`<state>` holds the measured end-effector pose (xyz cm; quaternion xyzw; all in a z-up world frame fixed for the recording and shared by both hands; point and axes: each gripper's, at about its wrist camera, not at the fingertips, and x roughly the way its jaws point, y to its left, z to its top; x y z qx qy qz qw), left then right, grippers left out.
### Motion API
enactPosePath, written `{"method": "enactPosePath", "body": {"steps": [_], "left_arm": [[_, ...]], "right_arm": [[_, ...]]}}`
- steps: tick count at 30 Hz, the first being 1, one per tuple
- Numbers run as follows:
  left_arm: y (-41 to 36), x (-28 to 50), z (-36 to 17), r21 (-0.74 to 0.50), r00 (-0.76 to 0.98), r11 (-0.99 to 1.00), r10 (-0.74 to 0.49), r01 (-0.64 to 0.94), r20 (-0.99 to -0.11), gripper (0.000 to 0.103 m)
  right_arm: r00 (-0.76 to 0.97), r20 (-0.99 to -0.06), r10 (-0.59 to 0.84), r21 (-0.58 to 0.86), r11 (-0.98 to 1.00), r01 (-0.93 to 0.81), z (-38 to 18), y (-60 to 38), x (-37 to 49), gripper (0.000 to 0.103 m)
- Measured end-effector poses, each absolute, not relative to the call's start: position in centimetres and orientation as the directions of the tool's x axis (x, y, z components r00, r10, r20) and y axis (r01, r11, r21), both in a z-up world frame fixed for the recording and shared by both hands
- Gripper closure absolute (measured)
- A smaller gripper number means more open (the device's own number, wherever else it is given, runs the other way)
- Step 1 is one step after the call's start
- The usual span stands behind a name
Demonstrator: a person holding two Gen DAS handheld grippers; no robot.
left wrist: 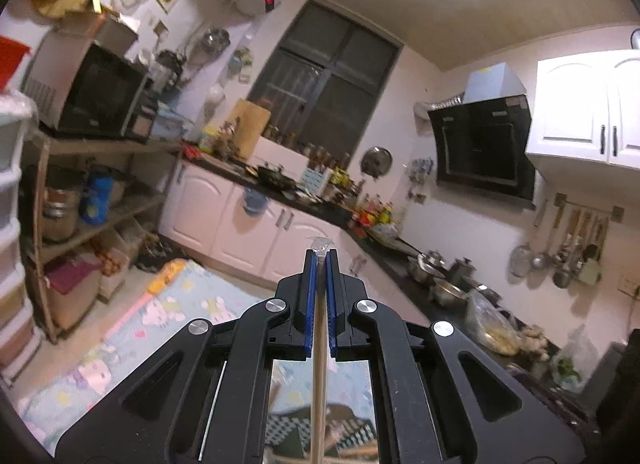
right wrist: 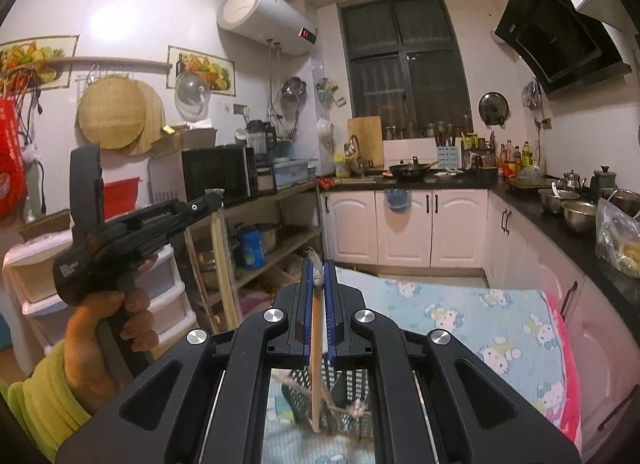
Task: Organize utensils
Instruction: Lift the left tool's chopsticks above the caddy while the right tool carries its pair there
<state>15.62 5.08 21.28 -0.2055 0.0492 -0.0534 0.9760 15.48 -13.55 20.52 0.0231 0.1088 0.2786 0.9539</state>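
Kitchen surroundings are seen behind both grippers. Nearest, the right gripper (right wrist: 319,276) is clamped on a wrapped wooden chopstick (right wrist: 317,348), above a cartoon-print cloth (right wrist: 460,316). Likewise, the left gripper (left wrist: 321,264) is pinched on another wooden stick (left wrist: 319,344). Farther off, white cabinets (right wrist: 404,228) are visible.

Home kitchen, range hood (left wrist: 482,142), cabinets (right wrist: 404,226), wok (right wrist: 411,170)
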Motion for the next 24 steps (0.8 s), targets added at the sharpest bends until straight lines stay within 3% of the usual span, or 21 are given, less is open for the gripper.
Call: {"method": "enactPosePath", "body": {"steps": [13, 24], "left_arm": [[2.3, 19.9, 20.7, -0.315, 0.999, 0.949, -0.015, -0.001, -0.048, 0.102], [0.5, 22.2, 17.8, -0.256, 0.997, 0.967, -0.015, -0.004, -0.069, 0.102]], "right_arm": [[0.877, -0.144, 0.458, 0.079, 0.889, -0.451, 21.9, -14.8, 18.9, 0.097], [0.898, -0.161, 0.41, 0.082, 0.912, -0.402, 20.6, -15.7, 22.5, 0.097]]}}
